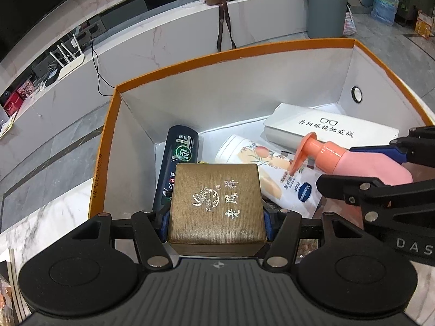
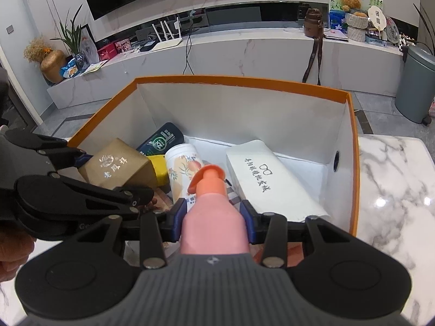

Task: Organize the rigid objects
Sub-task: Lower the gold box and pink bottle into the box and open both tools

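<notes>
My left gripper (image 1: 216, 218) is shut on a brown ribbed gift box (image 1: 216, 203) with silver characters, holding it just over the near left part of an orange-rimmed storage box (image 1: 217, 53). My right gripper (image 2: 213, 214) is shut on a pink pump bottle (image 2: 214, 217), nozzle pointing forward over the same box (image 2: 244, 80). Inside lie a dark shampoo bottle (image 1: 176, 168), a white lotion bottle (image 1: 258, 168) with a peach print and a white glasses case (image 1: 326, 127). A yellow item (image 2: 160, 172) shows partly behind the gift box (image 2: 117, 168).
The storage box stands on a marble table (image 2: 394, 190). Behind it runs a low white console (image 2: 244, 51) with a router, a brown flask with a hanging strap and ornaments. A grey bin (image 2: 416, 81) stands on the floor at the right.
</notes>
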Available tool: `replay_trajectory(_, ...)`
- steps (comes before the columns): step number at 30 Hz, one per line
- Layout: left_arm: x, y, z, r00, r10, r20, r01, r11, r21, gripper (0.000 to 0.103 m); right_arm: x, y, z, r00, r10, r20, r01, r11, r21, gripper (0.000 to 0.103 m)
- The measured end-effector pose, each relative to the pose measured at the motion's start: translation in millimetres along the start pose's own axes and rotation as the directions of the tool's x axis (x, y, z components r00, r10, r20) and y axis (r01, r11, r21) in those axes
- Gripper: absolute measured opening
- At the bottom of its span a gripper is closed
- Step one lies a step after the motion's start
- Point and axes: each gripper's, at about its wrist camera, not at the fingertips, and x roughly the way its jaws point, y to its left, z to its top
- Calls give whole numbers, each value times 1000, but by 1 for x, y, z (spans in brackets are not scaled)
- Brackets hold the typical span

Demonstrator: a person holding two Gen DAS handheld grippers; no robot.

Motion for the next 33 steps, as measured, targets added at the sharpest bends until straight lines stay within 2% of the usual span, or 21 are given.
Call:
replay_trajectory(11,9,-3,3,1000,19,-23,-18,1000,25,68,6,-1,3,1000,9,-3,-9,1000,20,42)
replay_trajectory(14,10,-6,4,999,38,-31,-37,999,27,69,6,2,3,1000,0,-11,0,1000,3,43)
replay_trajectory(17,11,-6,3,998,45,-37,-44,999,23,75,6,3,4,1000,1,-15,-1,1000,3,43)
replay_trajectory(22,8,-4,1,998,49,-46,-48,998,28,78,6,2,4,1000,3,-18,-3,1000,8,48)
replay_trajectory(33,-13,-3,7,994,105,-24,-104,994,41,79,-9,1,7,1000,12,10,-12,1000,9,48)
